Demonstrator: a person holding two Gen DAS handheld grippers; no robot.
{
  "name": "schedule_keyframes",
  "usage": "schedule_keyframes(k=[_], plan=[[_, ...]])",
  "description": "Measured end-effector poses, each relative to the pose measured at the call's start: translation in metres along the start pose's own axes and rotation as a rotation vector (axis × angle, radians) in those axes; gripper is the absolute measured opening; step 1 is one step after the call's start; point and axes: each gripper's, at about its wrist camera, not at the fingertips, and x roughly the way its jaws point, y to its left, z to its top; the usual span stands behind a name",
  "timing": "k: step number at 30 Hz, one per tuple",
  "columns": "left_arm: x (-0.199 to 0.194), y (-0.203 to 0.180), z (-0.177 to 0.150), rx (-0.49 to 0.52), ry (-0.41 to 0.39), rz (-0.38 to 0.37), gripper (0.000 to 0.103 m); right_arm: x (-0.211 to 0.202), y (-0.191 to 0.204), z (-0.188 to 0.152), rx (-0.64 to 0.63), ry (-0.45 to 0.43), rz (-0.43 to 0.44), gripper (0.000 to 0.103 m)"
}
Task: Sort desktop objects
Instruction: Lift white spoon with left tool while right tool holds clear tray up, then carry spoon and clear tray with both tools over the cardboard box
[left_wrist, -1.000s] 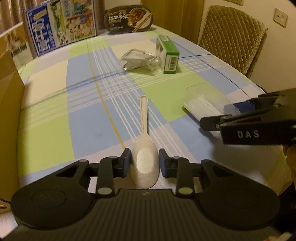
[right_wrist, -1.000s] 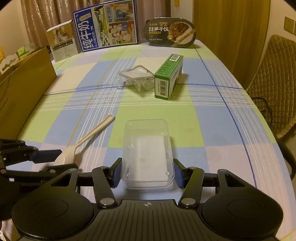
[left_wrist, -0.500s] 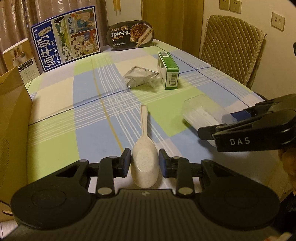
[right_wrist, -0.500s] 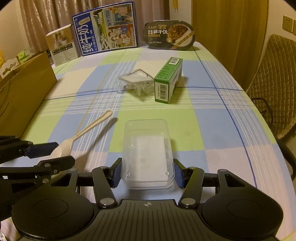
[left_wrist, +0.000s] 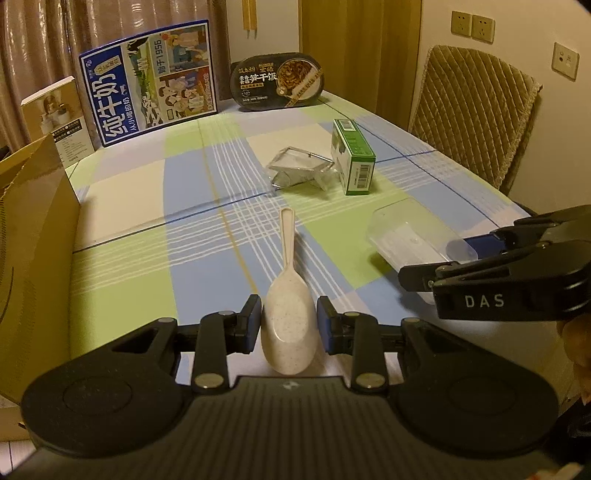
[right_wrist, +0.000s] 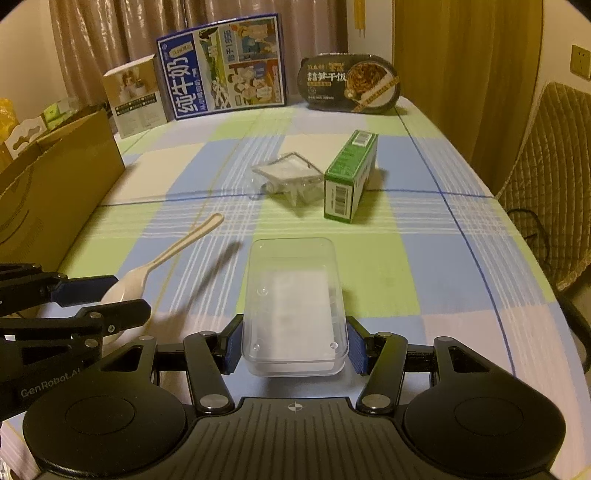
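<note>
We read "纯牛奶" in large white characters and "1956" on the blue milk carton (right_wrist: 221, 66) standing at the far end of the desk (right_wrist: 424, 266), and just right of that carton the dark oval meal tray (right_wrist: 349, 83) carries yellow Chinese characters ending in "干饭". On the black body of the right claw (left_wrist: 452, 253), well in front of the carton, we see "DAS", and on the left claw (right_wrist: 118, 299) "GenRobot.AI". The green box (right_wrist: 351, 181) bears a barcode too small to read.
</note>
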Motion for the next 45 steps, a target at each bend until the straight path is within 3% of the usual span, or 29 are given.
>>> schedule_keyframes(k=[13,25,32,45], plan=[[-0.016,0.026,0.019,-0.071,-0.060,0.054,0.027,-0.008,0.008,0.016,-0.021,-0.043,0.017,0.053],[-0.022,0.028,0.025,-0.086,-0.072,0.057,0.027,-0.012,0.014,0.021,-0.032,-0.057,0.032,0.053],[-0.039,0.043,0.032,-0.148,-0.093,0.053,0.027,-0.018,0.027,0.034,-0.041,-0.083,0.066,0.053],[-0.110,0.096,0.056,-0.203,-0.205,0.197,0.027,-0.043,0.096,0.072,-0.155,-0.199,0.193,0.053]])
